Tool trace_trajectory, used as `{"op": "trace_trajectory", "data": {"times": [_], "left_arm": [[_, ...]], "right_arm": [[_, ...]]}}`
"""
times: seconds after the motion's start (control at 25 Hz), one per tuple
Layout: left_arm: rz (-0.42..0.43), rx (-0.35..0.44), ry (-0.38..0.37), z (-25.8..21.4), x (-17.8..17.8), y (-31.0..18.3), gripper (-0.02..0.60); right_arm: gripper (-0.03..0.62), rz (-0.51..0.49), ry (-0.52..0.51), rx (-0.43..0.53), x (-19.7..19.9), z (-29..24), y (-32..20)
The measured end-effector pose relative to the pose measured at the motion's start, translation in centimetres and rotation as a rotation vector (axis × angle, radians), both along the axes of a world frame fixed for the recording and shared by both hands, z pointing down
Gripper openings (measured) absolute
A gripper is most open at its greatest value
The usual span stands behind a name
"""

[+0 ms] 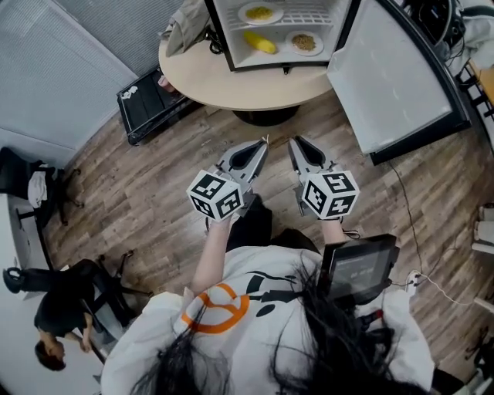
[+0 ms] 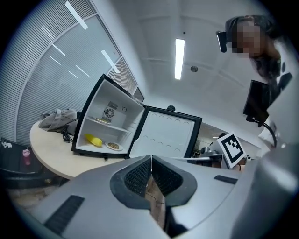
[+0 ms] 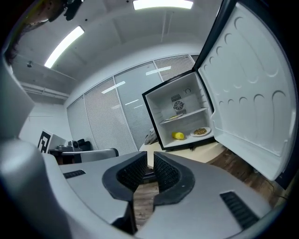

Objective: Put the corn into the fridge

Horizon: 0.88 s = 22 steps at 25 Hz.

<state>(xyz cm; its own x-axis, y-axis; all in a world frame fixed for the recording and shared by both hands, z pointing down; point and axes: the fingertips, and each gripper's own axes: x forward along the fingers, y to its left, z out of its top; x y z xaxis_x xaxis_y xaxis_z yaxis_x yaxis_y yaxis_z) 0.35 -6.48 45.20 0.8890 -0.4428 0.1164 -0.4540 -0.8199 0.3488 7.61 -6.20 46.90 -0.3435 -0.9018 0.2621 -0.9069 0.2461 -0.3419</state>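
Hovering side by side just ahead of the person's chest, both tools are empty. The left gripper (image 1: 265,142) has its jaws pressed together, and the right gripper (image 1: 293,142) shows only a thin slit between its pads, with nothing in it. Both point toward twelve o'clock and sit well short of the table, which suggests hands with no carrying left to do.

Below them runs a wood plank floor (image 1: 154,177), with another person (image 1: 58,308) seated at eight o'clock and a black cart (image 1: 150,100) at ten o'clock. Farther out at twelve o'clock stands a round table (image 1: 231,83) bearing a small fridge (image 1: 219,35), raised so the tools can reach in almost level. Its door (image 1: 394,77) swings wide toward two o'clock, leaving the mouth free.

The corn (image 1: 259,42) lies on the fridge's bottom level, near a plate (image 1: 304,42) of food at its three o'clock. A second plate (image 1: 259,13) sits on the shelf above. The placing looks done; perhaps only the door remains. Slatted blinds (image 1: 46,69) close the room at ten o'clock.
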Motion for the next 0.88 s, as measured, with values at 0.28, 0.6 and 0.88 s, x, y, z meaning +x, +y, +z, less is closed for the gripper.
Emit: {"op": "trace_trajectory", "data": {"times": [0.28,0.6,0.88], "left_arm": [[-0.026,0.019,0.008,-0.6,1.2,5.3,0.011],[-0.063,0.030,0.008,-0.7,1.4,9.4,0.011],[-0.082,0.042,-0.005,-1.0,0.8,10.9,0.011]], "right_arm": [[0.048,-0.062,0.002,0.009,0.0,-0.1,5.1],[0.032,-0.090,-0.008,0.021,0.6,-0.4,9.0],[0.029,-0.098,-0.021,0.035,0.5,-0.8,10.4]]}}
